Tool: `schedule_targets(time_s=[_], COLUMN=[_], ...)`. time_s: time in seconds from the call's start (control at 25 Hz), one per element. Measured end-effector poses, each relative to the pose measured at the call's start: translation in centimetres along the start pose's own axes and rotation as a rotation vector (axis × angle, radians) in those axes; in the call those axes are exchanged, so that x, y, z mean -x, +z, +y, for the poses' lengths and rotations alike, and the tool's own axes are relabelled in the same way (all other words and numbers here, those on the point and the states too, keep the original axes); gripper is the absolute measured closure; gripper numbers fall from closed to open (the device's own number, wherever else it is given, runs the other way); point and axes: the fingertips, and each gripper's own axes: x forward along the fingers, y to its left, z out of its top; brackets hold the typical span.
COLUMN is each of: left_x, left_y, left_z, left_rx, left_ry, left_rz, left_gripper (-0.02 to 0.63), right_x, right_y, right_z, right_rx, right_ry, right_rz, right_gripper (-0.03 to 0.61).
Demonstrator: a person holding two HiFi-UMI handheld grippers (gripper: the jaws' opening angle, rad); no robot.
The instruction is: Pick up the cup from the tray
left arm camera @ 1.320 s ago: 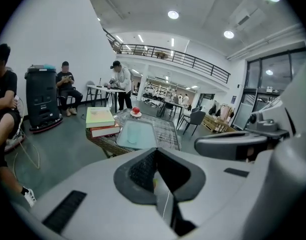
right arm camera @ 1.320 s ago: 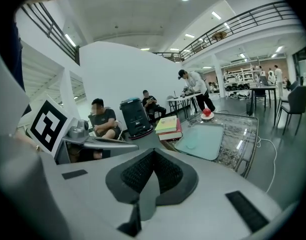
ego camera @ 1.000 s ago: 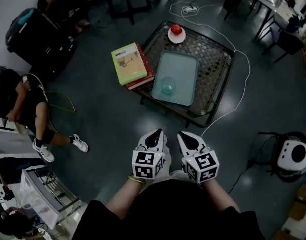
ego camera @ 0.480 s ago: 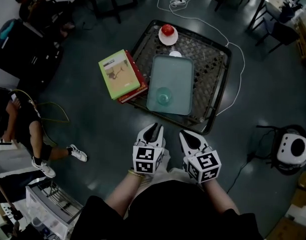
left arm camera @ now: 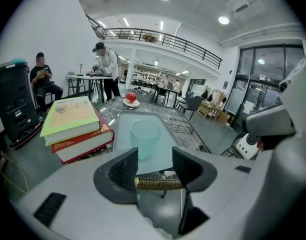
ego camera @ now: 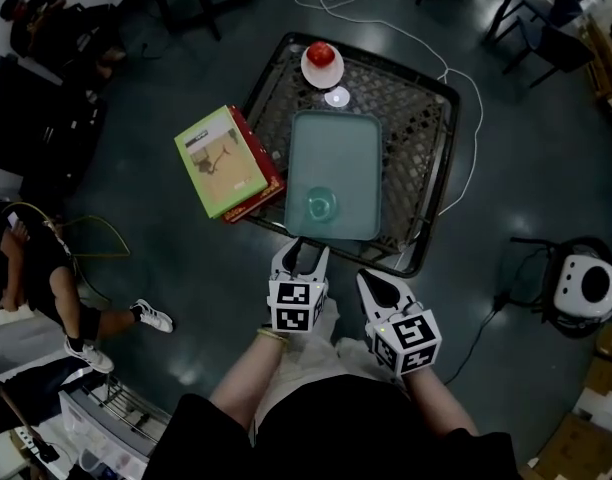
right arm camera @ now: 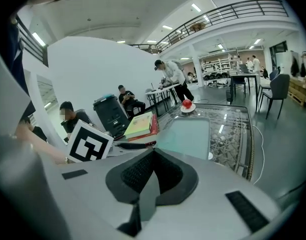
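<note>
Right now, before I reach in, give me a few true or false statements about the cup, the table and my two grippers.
1. The cup stands upright on the tray, at its near end. True.
2. The left gripper holds the cup. False: its jaws are opening with nothing between them, and the cup stands ahead of them.
3. The right gripper has its jaws together. True.
4. The red fruit lies in the tray. False: it sits on a small plate beyond the tray's far end.
5. The stack of books is on the tray's right. False: it is on the left.
</note>
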Motion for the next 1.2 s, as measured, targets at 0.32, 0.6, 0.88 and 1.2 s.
schedule_targets(time_s=[0.32, 0.6, 0.88, 1.2], left_x=[-4.9, -8.4, -11.6, -13.3], left_y=[-0.9, -0.7, 0.3, 1.0], left_z=[1.3, 2.6, 3.0, 2.7], left_rx=[-0.012, -0.004, -0.035, -0.078], left_ry=[0.016, 0.037, 0.024, 0.014], left_rz=[0.042, 0.034, 0.035, 0.031], left_gripper=[0.335, 0.277, 0.228, 0.222], right_x=[-1.1, -2.1, -2.2, -2.3], right_y=[-1.3, -2.2, -3.2, -3.0], right_z=[-0.9, -1.7, -2.4, -3.4], right_rx=[-0.042, -0.071, -0.097, -0.117], right_ry=[-0.010, -0.027, -0.038, -0.055], right_rz=[0.054, 0.081, 0.103, 0.097], right_gripper=[0.574, 0.574, 0.574, 0.574])
